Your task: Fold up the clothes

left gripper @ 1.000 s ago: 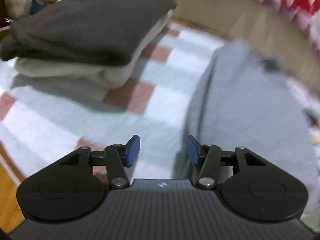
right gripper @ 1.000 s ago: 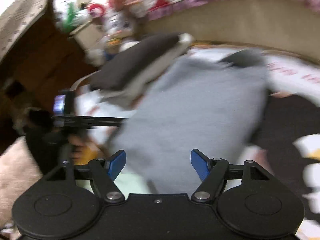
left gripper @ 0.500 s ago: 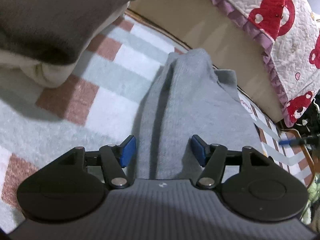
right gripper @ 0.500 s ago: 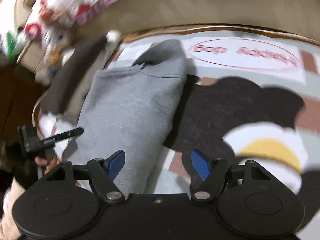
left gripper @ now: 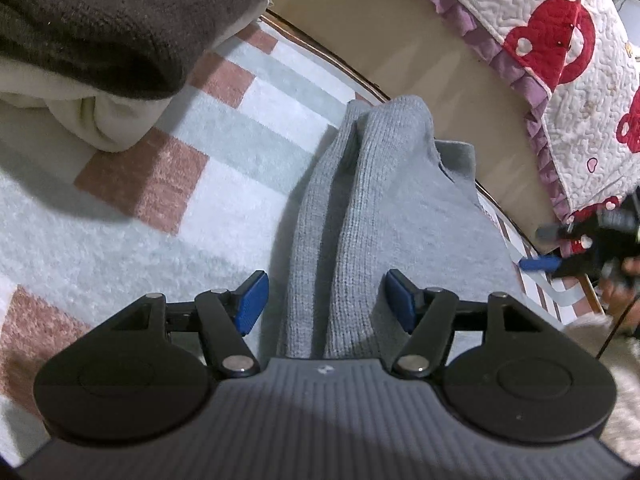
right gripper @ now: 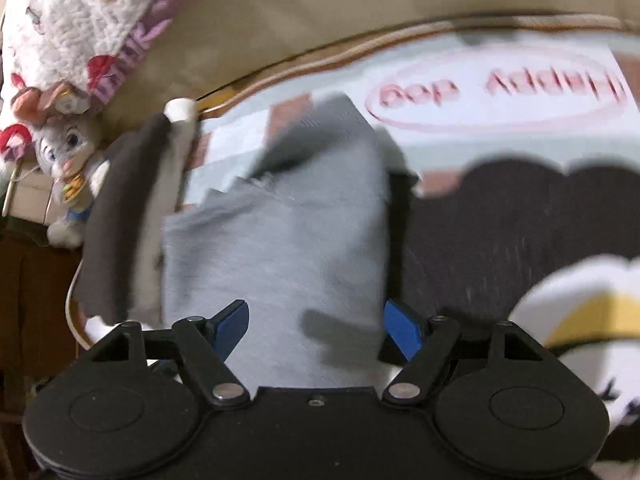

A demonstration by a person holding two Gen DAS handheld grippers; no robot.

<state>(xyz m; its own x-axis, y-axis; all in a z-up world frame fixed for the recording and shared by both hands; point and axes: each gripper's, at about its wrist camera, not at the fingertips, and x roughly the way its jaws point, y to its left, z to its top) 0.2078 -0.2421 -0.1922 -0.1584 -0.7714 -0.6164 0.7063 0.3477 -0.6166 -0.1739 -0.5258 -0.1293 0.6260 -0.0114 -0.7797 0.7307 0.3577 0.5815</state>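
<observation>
A grey knit sweater (left gripper: 384, 216) lies folded lengthwise on the checked rug (left gripper: 224, 208). My left gripper (left gripper: 326, 304) is open, its blue pads either side of the sweater's folded left edge, close above it. In the right wrist view the same sweater (right gripper: 280, 240) lies below my open right gripper (right gripper: 316, 326), whose pads span its near end. The right gripper also shows at the far right of the left wrist view (left gripper: 540, 264). A stack of folded clothes, dark brown over cream (left gripper: 120, 20), sits left of the sweater and shows in the right wrist view (right gripper: 128, 216).
A beige bed side (left gripper: 400, 40) with a quilted red-and-white cover (left gripper: 560, 40) runs along the rug's far edge. A stuffed rabbit (right gripper: 68, 160) sits beyond the stack. The rug has a dark dog pattern (right gripper: 520, 232) right of the sweater.
My left gripper swung right from the stack to the sweater's left edge and came lower. My right gripper moved in over the sweater's near end. Both stayed open.
</observation>
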